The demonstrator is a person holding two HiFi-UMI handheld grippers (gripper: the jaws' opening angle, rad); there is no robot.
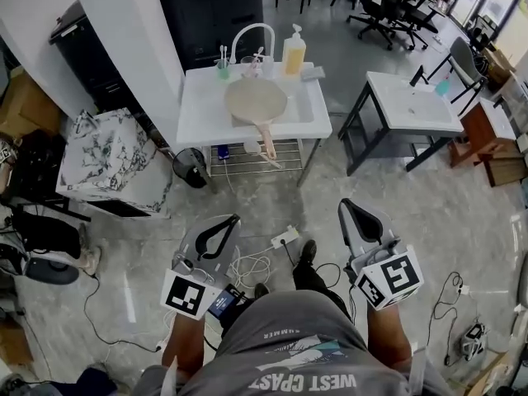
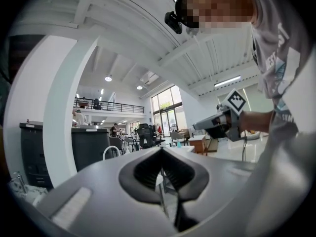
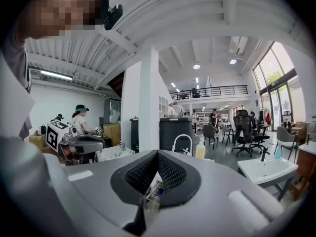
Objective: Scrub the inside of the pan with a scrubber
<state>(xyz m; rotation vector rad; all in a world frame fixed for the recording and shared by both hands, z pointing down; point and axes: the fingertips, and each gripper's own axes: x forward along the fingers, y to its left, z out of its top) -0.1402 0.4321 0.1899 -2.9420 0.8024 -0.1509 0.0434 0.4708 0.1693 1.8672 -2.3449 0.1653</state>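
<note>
The beige pan [image 1: 256,101] with its wooden handle lies on the white sink table [image 1: 198,110], far ahead of me in the head view. A grey pad [image 1: 313,73], perhaps the scrubber, rests at the table's back right, beside a yellow soap bottle [image 1: 294,54]. My left gripper [image 1: 233,219] and my right gripper [image 1: 346,205] are held low over the floor, well short of the table, both shut with nothing in them. In the left gripper view the jaw tips [image 2: 161,149] meet. In the right gripper view the jaws [image 3: 157,152] are closed, with the faucet [image 3: 182,143] and bottle [image 3: 200,150] beyond.
A marble-patterned cabinet [image 1: 115,159] stands left of the table, with a white pillar and a black cabinet [image 1: 219,11] behind. A second white basin table [image 1: 408,101] is at the right. Cables and a power strip [image 1: 285,238] lie on the floor by my feet.
</note>
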